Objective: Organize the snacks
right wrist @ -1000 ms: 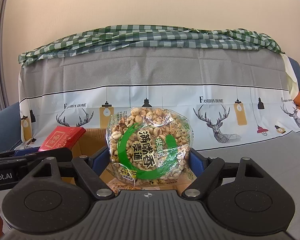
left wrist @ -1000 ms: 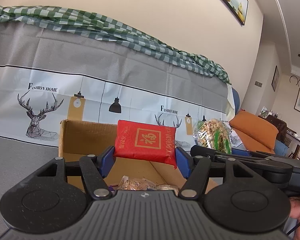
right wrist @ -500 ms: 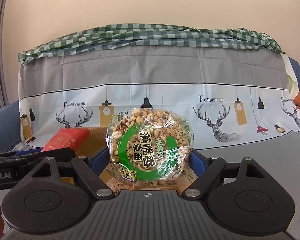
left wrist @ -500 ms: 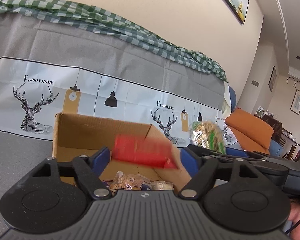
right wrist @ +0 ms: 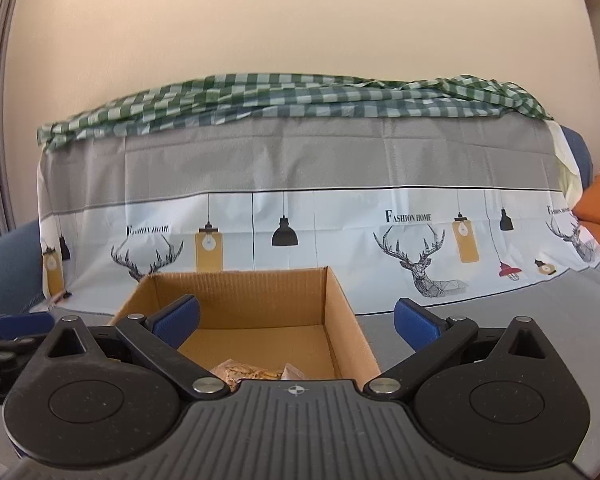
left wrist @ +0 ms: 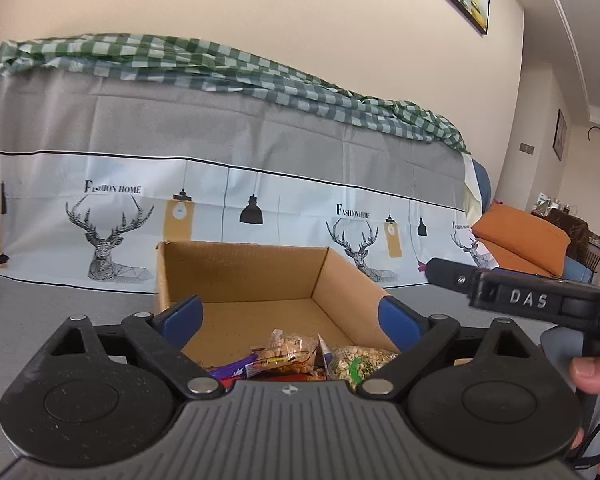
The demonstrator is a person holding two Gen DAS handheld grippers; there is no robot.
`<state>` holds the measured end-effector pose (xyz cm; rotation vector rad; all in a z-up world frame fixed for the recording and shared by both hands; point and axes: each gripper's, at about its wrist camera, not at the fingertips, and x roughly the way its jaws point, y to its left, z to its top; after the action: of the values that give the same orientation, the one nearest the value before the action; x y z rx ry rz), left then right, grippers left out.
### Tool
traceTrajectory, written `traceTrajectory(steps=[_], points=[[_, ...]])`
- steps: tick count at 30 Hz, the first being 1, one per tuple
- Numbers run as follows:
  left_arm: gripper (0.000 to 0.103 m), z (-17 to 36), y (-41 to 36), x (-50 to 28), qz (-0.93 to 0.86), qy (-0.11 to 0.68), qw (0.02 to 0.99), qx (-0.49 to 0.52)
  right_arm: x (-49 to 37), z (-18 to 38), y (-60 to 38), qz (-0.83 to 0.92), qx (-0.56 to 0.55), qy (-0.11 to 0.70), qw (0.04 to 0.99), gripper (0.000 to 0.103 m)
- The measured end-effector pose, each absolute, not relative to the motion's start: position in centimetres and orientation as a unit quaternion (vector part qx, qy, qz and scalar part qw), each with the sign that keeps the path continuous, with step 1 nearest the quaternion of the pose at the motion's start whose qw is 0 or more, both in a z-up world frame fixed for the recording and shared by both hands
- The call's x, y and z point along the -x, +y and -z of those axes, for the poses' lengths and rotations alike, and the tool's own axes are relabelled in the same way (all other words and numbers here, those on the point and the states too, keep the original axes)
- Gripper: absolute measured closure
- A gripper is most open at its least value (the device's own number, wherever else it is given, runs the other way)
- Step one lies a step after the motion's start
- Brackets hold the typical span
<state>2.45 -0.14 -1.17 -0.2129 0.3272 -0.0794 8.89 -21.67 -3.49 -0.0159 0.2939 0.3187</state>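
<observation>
A: With both loads released, where are the snacks point(left wrist: 300, 356)?
B: In the box point(left wrist: 244, 276). Left gripper point(left wrist: 292, 318) and right gripper point(right wrist: 296, 320) have just been opening; fingers spread, nothing between.
A: Next?
B: Withdraw, locate remaining snacks.

"FASHION HOME" stands printed above the stag heads on the grey-and-white printed cloth point(left wrist: 228, 200) draped behind the box. White letters "DAS" sit on the black right gripper point(left wrist: 526, 300) body.
</observation>
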Motion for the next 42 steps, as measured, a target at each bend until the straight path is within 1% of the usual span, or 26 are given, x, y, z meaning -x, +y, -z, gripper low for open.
traceTrajectory(steps=[2, 4, 5, 6, 8, 12, 15, 23, 28, 42], points=[[0.006, 0.9, -0.4, -1.2, 0.039, 0.167, 0.979, 0.110, -8.3, 3.3, -22.6, -0.154, -0.018, 0.154, 0.976, 0.001], [0.006, 0.7, -0.7, 0.0, 0.036, 0.175, 0.977, 0.113, -7.6, 3.5, -23.4, -0.148, -0.042, 0.179, 0.972, 0.001], [0.005, 0.7, -0.9, 0.5, 0.031, 0.182, 0.976, 0.113, -7.4, 3.6, -23.7, -0.142, -0.049, 0.194, 0.969, 0.001], [0.000, 0.8, -0.9, 0.9, 0.026, 0.193, 0.974, 0.117, -7.0, 3.8, -23.9, -0.136, -0.055, 0.210, 0.967, 0.001], [0.000, 1.2, -0.8, 1.5, 0.011, 0.221, 0.967, 0.129, -5.9, 4.1, -24.0, -0.132, -0.058, 0.233, 0.962, 0.001], [0.000, 2.2, -0.8, 1.6, -0.032, 0.272, 0.954, 0.124, -3.9, 4.5, -24.0, -0.139, -0.041, 0.242, 0.959, 0.001], [0.000, 3.0, -0.6, 0.7, -0.044, 0.300, 0.946, 0.114, -4.0, 5.0, -23.5, -0.139, -0.016, 0.247, 0.959, 0.001], [0.000, 5.2, 0.5, -2.1, -0.060, 0.372, 0.914, 0.148, -5.2, 6.1, -22.4, -0.138, 0.015, 0.268, 0.953, 0.001], [0.000, 5.2, -0.1, -2.3, -0.061, 0.373, 0.915, 0.142, -5.3, 6.4, -21.6, -0.145, 0.039, 0.270, 0.951, 0.001], [0.000, 4.9, -0.4, -2.1, -0.057, 0.368, 0.918, 0.138, -5.4, 6.7, -20.8, -0.151, 0.053, 0.274, 0.948, 0.001]])
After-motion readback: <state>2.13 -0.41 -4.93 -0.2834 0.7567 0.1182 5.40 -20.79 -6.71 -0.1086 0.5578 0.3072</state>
